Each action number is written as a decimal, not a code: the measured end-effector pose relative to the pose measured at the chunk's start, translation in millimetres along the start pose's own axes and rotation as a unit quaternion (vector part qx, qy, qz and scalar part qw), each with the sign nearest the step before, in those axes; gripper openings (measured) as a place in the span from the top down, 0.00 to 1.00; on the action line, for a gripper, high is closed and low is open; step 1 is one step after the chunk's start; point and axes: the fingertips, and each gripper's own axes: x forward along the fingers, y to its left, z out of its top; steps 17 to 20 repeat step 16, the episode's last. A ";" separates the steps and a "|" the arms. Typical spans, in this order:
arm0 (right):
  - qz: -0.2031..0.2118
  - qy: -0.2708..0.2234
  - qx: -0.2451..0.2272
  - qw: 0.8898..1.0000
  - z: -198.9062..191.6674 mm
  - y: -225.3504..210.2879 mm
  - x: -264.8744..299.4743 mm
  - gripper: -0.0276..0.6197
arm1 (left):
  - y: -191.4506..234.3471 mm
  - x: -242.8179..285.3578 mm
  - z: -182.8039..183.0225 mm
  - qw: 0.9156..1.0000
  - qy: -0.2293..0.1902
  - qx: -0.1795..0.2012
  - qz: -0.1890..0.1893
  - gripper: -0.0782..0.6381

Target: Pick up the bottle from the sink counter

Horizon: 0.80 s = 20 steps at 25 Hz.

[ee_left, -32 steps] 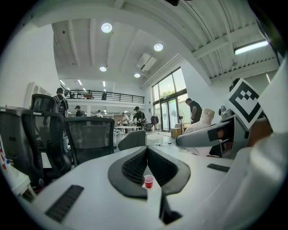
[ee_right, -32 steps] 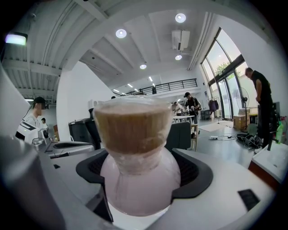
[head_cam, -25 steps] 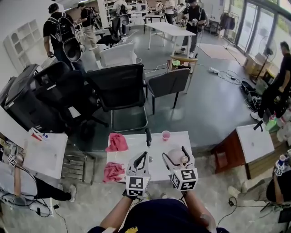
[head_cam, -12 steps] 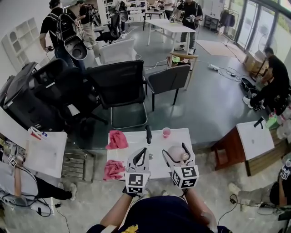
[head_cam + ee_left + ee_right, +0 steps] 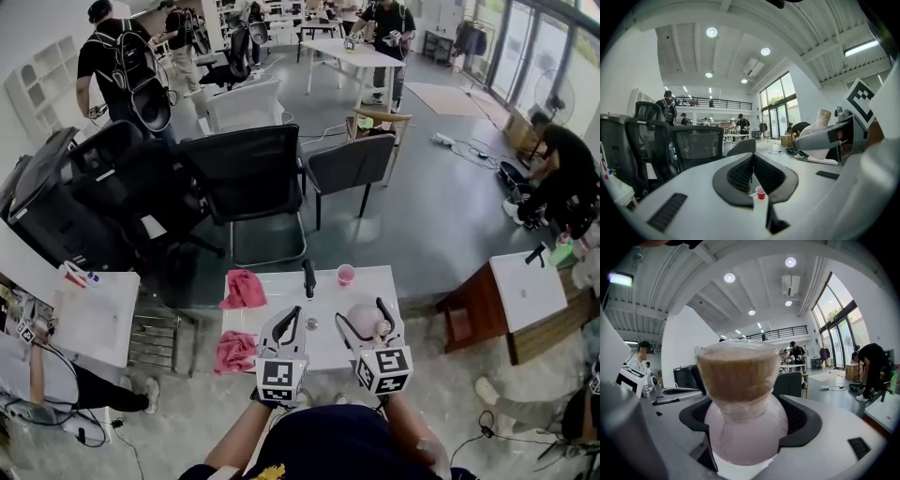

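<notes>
The person wears a dark navy top (image 5: 328, 442) with a small yellow mark (image 5: 273, 472) low on the front. The left gripper (image 5: 297, 313) and right gripper (image 5: 361, 315) look alike: pale grey shells with short dark slots (image 5: 666, 211), and black curved jaws lined with ribbed pads (image 5: 737, 174). Each carries a white cube printed with black square markers, one on the left (image 5: 281, 380) and one on the right (image 5: 384, 368).
</notes>
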 end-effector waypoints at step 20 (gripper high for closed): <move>0.015 0.017 -0.008 1.000 -5.6 16.3 -1.2 0.29 | 20.6 -11.3 -11.0 1.000 0.011 -0.006 0.014 0.87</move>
